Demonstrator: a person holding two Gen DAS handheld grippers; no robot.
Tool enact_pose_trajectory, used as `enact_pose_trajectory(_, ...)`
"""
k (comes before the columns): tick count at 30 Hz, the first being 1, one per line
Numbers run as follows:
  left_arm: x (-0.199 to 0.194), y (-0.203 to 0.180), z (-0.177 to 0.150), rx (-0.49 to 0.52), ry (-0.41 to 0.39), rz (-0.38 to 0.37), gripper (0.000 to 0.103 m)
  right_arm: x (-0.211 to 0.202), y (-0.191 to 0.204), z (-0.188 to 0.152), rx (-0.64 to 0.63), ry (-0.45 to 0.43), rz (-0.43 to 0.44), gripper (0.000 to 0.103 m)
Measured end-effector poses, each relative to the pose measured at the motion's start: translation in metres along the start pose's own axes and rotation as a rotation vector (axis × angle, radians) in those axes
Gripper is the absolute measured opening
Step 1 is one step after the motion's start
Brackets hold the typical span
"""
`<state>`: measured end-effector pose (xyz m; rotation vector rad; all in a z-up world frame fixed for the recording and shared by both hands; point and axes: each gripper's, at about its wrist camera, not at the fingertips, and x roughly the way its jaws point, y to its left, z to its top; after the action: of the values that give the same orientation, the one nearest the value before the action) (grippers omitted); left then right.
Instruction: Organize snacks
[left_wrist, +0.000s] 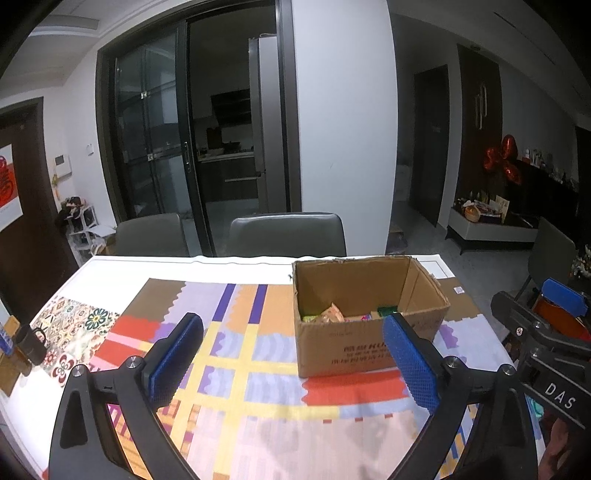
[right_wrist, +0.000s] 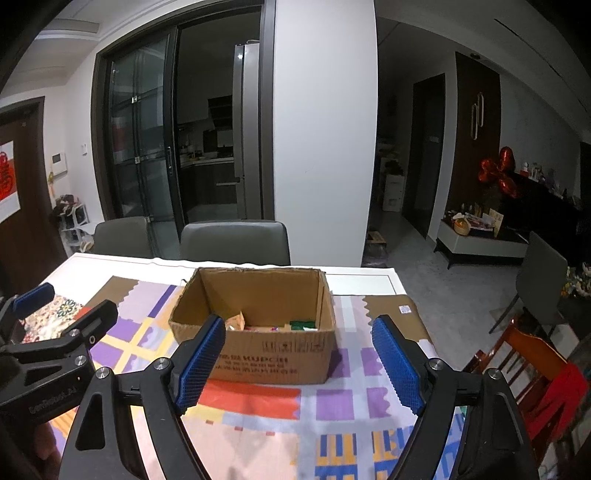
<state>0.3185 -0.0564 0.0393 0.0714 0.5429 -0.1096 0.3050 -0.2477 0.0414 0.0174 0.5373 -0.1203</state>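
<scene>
An open cardboard box (left_wrist: 365, 350) stands on the patterned tablecloth, holding several snack packets (left_wrist: 334, 314). In the right wrist view the box (right_wrist: 273, 358) is straight ahead with packets (right_wrist: 303, 325) inside. My left gripper (left_wrist: 293, 356) is open and empty, above the cloth to the near left of the box. My right gripper (right_wrist: 299, 363) is open and empty, just in front of the box. Each gripper shows at the edge of the other's view: the right gripper (left_wrist: 546, 332) and the left gripper (right_wrist: 55, 325).
A dark mug (left_wrist: 31, 341) stands at the table's left edge. Two grey chairs (left_wrist: 288, 234) are at the far side. A wooden chair with red cloth (right_wrist: 535, 373) is at the right. The table's far edge (right_wrist: 221, 262) is white.
</scene>
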Motion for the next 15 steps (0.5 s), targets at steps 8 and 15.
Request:
enact_pose_trajectory(8,-0.024,0.004,-0.018,-0.001,0.013,-0.001,0.099,-0.029,0.003,-0.016,-0.009,-0.008,-0.009,0.082)
enact_pose_trajectory(15,-0.048,0.003,-0.035,-0.002,0.016,-0.004,0.099,-0.054,0.005,-0.034,-0.009,-0.004,-0.011,0.082)
